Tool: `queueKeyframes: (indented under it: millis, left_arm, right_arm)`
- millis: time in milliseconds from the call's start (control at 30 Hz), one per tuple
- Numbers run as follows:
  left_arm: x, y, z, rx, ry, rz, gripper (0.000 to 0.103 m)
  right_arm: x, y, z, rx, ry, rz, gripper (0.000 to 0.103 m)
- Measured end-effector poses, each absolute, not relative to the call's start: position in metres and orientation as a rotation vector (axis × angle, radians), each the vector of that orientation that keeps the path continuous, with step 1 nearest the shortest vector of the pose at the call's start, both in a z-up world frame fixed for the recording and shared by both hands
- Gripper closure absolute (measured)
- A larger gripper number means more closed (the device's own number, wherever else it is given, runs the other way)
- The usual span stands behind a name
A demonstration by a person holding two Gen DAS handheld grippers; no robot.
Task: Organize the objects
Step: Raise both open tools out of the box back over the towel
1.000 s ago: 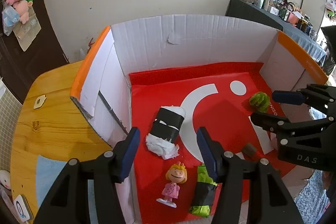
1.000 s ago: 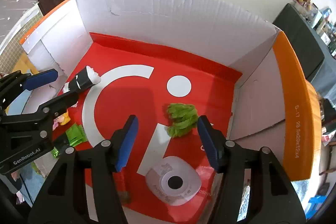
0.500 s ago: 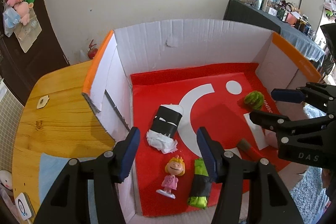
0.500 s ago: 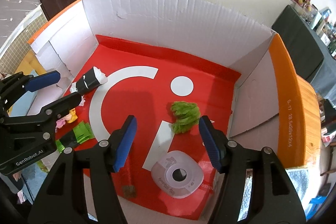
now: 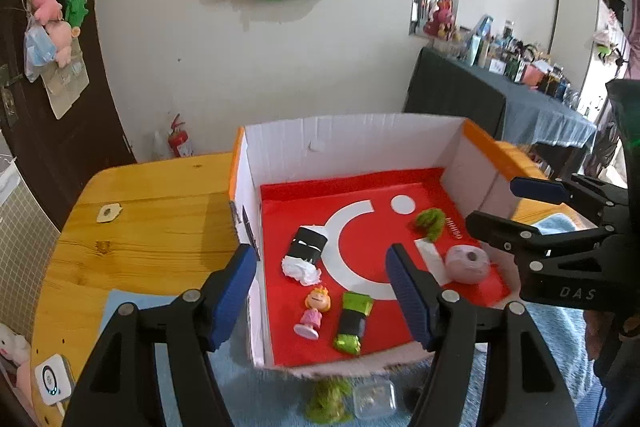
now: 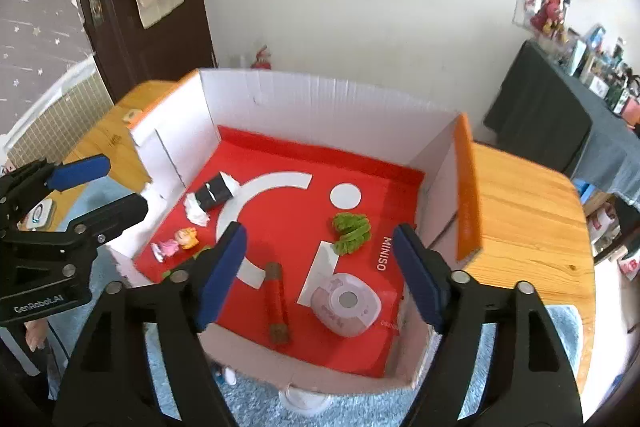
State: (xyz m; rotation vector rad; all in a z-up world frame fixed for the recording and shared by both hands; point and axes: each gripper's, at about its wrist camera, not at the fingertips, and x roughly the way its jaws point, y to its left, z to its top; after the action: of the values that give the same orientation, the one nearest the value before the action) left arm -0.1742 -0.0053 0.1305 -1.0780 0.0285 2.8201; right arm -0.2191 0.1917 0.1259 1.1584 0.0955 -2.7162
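An open cardboard box (image 5: 352, 143) with a red floor (image 6: 296, 223) stands on a wooden table. Inside lie a black-and-white roll (image 5: 306, 247) (image 6: 214, 195), a small blond doll in pink (image 5: 314, 311) (image 6: 176, 243), a green-and-black wrapper (image 5: 352, 323), a green fuzzy thing (image 5: 430, 223) (image 6: 352, 229), a pink round device (image 5: 466, 263) (image 6: 346, 303) and a red stick (image 6: 276, 303). My left gripper (image 5: 322, 297) is open and empty above the box's near left side. My right gripper (image 6: 320, 275) is open and empty above the near right side.
A blue mat (image 5: 276, 399) lies under the box's near edge, with a green fuzzy thing (image 5: 326, 401) and a clear small container (image 5: 374, 401) on it. A white gadget (image 5: 52, 379) sits at the table's left. A dark-clothed side table (image 5: 500, 107) stands behind right.
Both grippers have pulled back and up from the box, so more of the room and table shows. Both stay open and empty. Things in the box have not moved.
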Motion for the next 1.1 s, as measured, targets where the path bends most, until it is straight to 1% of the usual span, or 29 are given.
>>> queueKeyframes:
  millis: [33,100,167,200,300,367,467,733,1100]
  left_arm:
    - [-0.169,-0.005,0.134,-1.063,0.031,2.830,0.028]
    - [-0.153,-0.005,0.141,-1.002,0.039,2.866,0.023]
    - [-0.139,-0.006,0.146,-0.959,0.041,2.895,0.022]
    - [-0.133,-0.006,0.148,-0.948,0.037,2.898,0.021]
    - [-0.115,-0.008,0.151,-0.913,0.014,2.906,0.015]
    - [-0.105,-0.008,0.150,-0.899,0.005,2.916,0.015]
    - [-0.092,-0.009,0.148,-0.898,-0.003,2.923,0.014]
    - [-0.061,-0.007,0.133,-0.911,-0.036,2.925,0.012]
    - [-0.039,-0.006,0.093,-1.011,-0.067,2.901,0.012]
  right_arm:
    - [-0.216,0.190,0.129,1.143,0.092,-2.722,0.024]
    - [-0.204,0.192,0.136,1.110,0.084,-2.727,0.023]
    - [-0.190,0.192,0.142,1.067,0.071,-2.743,0.022]
    - [-0.182,0.192,0.144,1.042,0.068,-2.755,0.019]
    - [-0.162,0.193,0.149,0.986,0.068,-2.792,0.015]
    - [-0.147,0.191,0.149,0.946,0.087,-2.823,0.015]
    - [-0.128,0.190,0.147,0.900,0.078,-2.850,0.009]
    - [-0.096,0.187,0.133,0.894,0.088,-2.875,0.009]
    - [-0.070,0.177,0.094,0.944,0.072,-2.865,0.009]
